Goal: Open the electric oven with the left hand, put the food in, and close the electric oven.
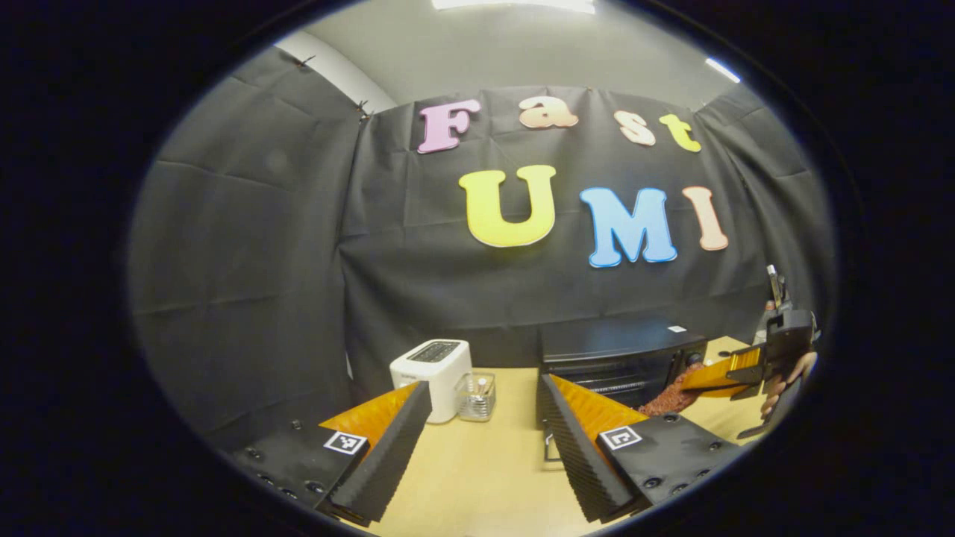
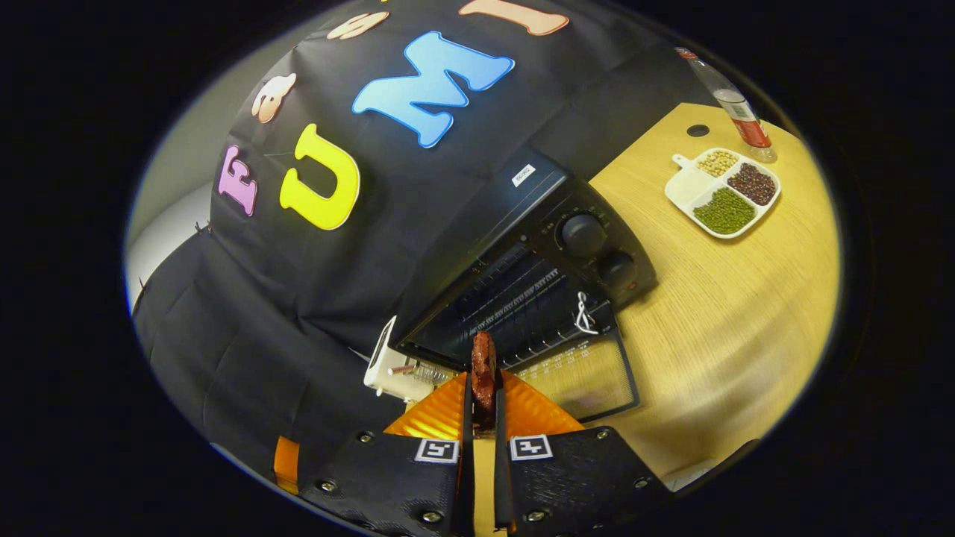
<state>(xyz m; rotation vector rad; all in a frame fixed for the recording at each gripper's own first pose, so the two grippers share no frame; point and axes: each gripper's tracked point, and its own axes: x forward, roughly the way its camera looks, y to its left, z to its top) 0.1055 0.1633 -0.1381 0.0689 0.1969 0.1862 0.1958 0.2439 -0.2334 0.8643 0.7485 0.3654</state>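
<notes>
Oven (image 2: 522,291) door down. Right gripper (image 2: 483,403) clamps food (image 2: 483,369) at the mouth; next, insert. Left gripper (image 1: 485,440) fingers apart.

Your inventory: oven (image 2: 552,224), black, semi-gloss casing, glass door; table (image 2: 716,313), pale matt wood grain; toaster (image 1: 433,377), glossy white plastic; wall (image 1: 246,246), matt creased black cloth.

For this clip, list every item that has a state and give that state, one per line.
Electric oven: door folded down, open.
Food: clamped in the right gripper, at the oven mouth, not yet inside.
Right gripper: jaws shut on the food.
Left gripper: jaws open, holding nothing.
Toaster: upright on the table.
Divided dish: three compartments filled.
</notes>
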